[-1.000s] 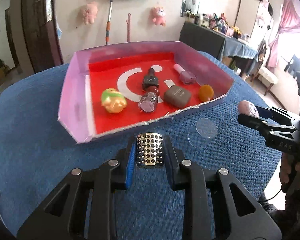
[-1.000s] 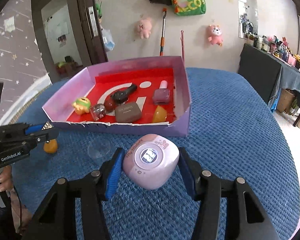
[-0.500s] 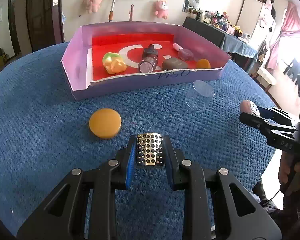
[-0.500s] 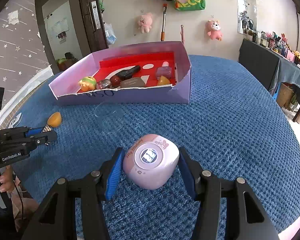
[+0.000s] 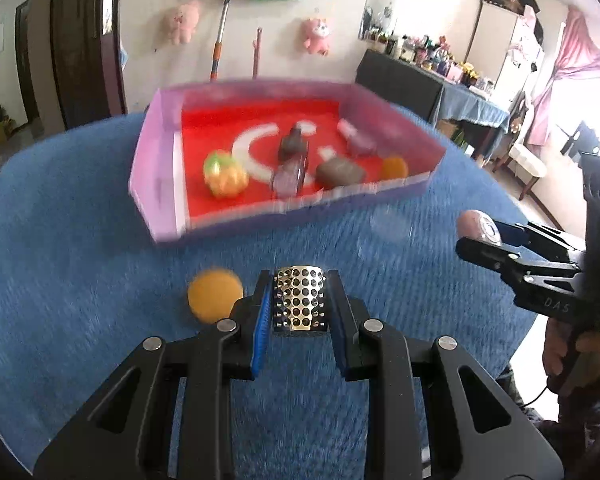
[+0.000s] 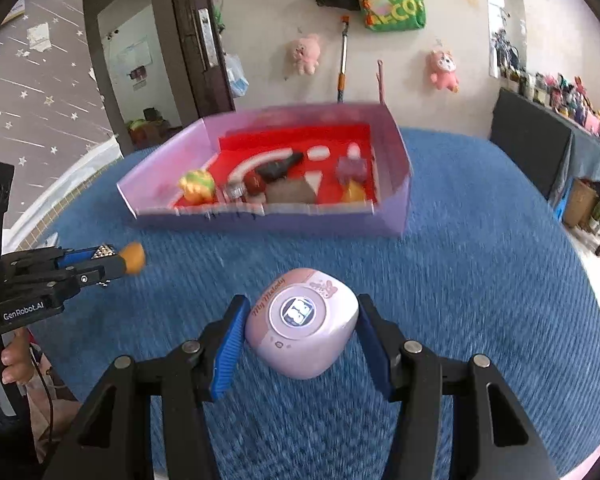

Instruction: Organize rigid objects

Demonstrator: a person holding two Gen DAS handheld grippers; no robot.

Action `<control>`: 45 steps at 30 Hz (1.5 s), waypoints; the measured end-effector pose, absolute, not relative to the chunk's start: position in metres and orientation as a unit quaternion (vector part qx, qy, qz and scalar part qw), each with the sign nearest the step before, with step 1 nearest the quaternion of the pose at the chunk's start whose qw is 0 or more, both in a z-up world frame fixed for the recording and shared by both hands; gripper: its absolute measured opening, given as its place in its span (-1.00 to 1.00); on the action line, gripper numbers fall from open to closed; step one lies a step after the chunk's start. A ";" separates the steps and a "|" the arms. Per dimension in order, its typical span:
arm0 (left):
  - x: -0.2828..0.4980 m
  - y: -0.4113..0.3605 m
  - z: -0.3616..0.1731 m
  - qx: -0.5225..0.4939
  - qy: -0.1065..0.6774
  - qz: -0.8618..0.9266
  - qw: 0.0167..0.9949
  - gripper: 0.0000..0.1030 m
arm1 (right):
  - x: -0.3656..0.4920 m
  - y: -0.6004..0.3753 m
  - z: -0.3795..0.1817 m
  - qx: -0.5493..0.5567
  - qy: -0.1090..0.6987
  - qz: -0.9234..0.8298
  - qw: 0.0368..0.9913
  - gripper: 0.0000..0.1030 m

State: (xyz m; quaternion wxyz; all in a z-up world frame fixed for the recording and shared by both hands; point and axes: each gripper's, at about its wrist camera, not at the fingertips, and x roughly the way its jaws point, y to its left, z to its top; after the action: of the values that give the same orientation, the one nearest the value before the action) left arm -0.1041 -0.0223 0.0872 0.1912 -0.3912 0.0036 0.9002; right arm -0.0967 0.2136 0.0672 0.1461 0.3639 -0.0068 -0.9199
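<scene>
While both grippers hang short of the purple tray (image 6: pixel 392 184), the right gripper (image 6: pixel 300 332) clamps a pink device (image 6: pixel 302 322) and the left gripper (image 5: pixel 299 300) pinches a perforated metal piece (image 5: pixel 299 298), each load nearer the onlooker than the tray.

One tray (image 5: pixel 156 184), six items inside; two tongs; one orange disc (image 5: pixel 215 294).

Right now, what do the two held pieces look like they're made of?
The studded piece in the left hand-held gripper: likely shiny metal, mirror-bright with dark dot rows. The pink case in the right hand-held gripper: probably smooth matte plastic, rounded corners.
</scene>
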 end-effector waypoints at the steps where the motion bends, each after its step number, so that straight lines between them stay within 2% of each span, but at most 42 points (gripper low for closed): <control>1: -0.110 -0.021 0.094 -0.388 0.005 0.901 0.194 -0.53 | -0.101 0.212 0.073 0.358 -0.004 -0.922 0.150 0.10; 10: -0.211 0.002 0.129 -0.413 0.028 0.885 0.213 -0.53 | -0.189 0.194 0.117 0.352 0.025 -0.914 0.201 0.10; 20: -0.318 0.024 0.091 -0.508 0.073 0.839 0.180 -0.53 | -0.311 0.168 0.082 0.446 0.073 -0.861 0.235 0.10; 31: -0.347 0.026 0.059 -0.556 0.076 0.810 0.169 -0.53 | -0.342 0.159 0.055 0.493 0.118 -0.831 0.228 0.10; 45: -0.346 0.027 0.058 -0.559 0.073 0.808 0.172 -0.53 | -0.347 0.155 0.047 0.515 0.125 -0.821 0.210 0.11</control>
State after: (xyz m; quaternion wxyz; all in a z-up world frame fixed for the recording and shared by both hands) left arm -0.3462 0.0275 0.0579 0.1716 -0.5590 0.0730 0.8079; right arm -0.3470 0.1553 0.0469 0.2101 0.5153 0.1247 -0.8215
